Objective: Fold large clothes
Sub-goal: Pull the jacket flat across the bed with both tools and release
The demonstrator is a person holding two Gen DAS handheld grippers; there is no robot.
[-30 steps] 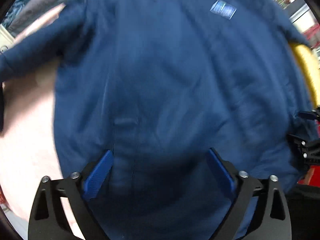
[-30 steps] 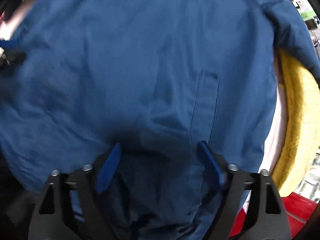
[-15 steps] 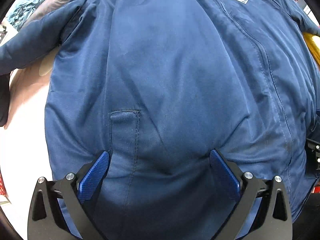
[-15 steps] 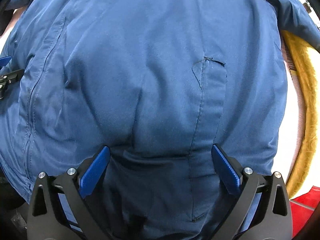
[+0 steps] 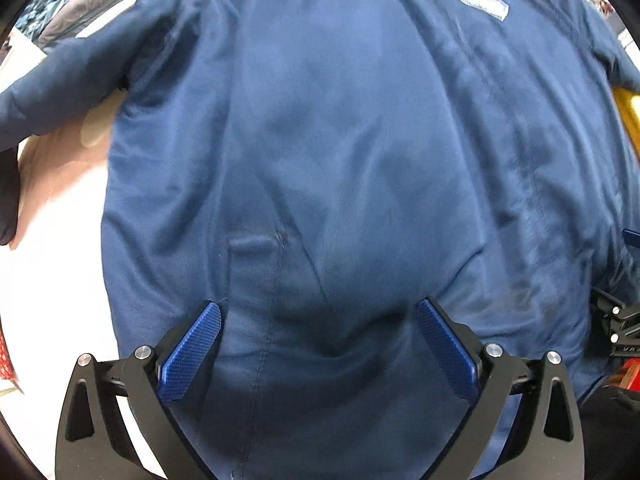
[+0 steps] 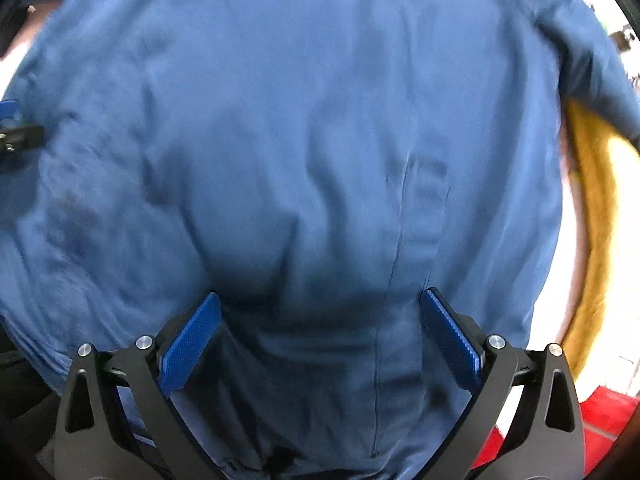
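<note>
Blue cloth fills both views: a big dark blue jacket [image 5: 340,152] lies spread out flat, front side up, on a pale pink worktop [image 5: 52,264]. It is a bit blurry in both pictures.

At the far left of the left wrist view, one long blue sleeve [image 5: 68,92] stretches out to the side over the worktop. Next to it comes the body of the jacket, with a stitched pocket flap [image 5: 256,242] low down. The left gripper [image 5: 319,314] sits at the near hem, its two blue ridged fingers [image 5: 192,354] spread wide apart with cloth between them but not pinched. A small pale blue logo patch [image 5: 483,2] sits high on the chest. At the far right edge a bit of a yellow fuzzy cloth [image 5: 628,116] peeks out from under the jacket, and part of the other black tool shows there too.

In the right wrist view, the jacket [image 6: 300,128] again covers nearly everything. The right gripper [image 6: 320,312] is at the hem as well, its blue fingers [image 6: 452,340] wide apart and not squeezing anything. A long seam runs up the cloth just left of the right-hand finger. Farther right, the other sleeve [image 6: 584,56] bends over the yellow fuzzy cloth [image 6: 596,216], which curves along the jacket's side. Something red [image 6: 600,412] shows in the low right corner.
</note>
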